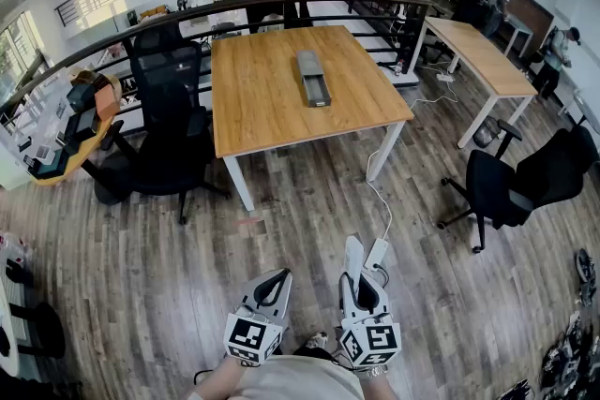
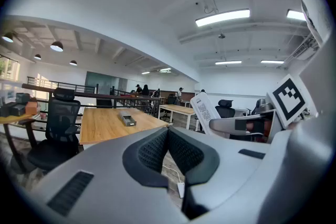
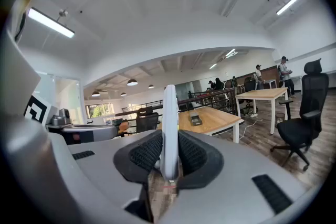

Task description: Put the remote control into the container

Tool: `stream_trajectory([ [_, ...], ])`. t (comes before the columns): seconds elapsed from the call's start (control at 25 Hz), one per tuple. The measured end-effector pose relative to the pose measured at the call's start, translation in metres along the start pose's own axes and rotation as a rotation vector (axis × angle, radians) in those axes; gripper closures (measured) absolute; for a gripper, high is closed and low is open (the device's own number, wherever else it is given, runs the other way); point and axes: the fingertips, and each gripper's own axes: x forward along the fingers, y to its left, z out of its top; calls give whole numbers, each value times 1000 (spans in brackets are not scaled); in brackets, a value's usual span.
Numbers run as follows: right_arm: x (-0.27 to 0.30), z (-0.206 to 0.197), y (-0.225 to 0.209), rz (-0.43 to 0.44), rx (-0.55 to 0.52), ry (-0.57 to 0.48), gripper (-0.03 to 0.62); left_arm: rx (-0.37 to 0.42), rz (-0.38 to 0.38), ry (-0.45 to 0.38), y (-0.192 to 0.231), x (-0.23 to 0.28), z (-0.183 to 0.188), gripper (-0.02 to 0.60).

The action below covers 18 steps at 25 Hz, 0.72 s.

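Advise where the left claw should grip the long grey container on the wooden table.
Probably across its narrow width, near mid-length, coming from above: the long grey rectangular container lies flat on the light wooden table, with both long sides exposed and nothing beside them.

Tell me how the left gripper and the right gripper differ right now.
The right gripper is shut on the remote control; the left gripper is shut on nothing. The remote control juts past the right gripper's tips; nothing sticks out of the left. Both hang over the floor, short of the table.
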Motion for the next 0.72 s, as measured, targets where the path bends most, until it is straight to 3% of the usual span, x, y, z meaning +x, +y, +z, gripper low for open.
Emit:
stream_trajectory([
  [0.16,-15,-3,-15,26,35,10,490,5,39,-22,-18,-6,5,574],
  [0.32,-8,-11,-13,66,20,34,490,-10,74,-14,-9,2,-1,574],
  [0.56,44,-15,-29,33,6,81,490,-34,27,3,23,57,-7,574],
  [0.72,94,-5,-40,-13,-11,101,490,-57,-8,6,67,107,-1,574],
])
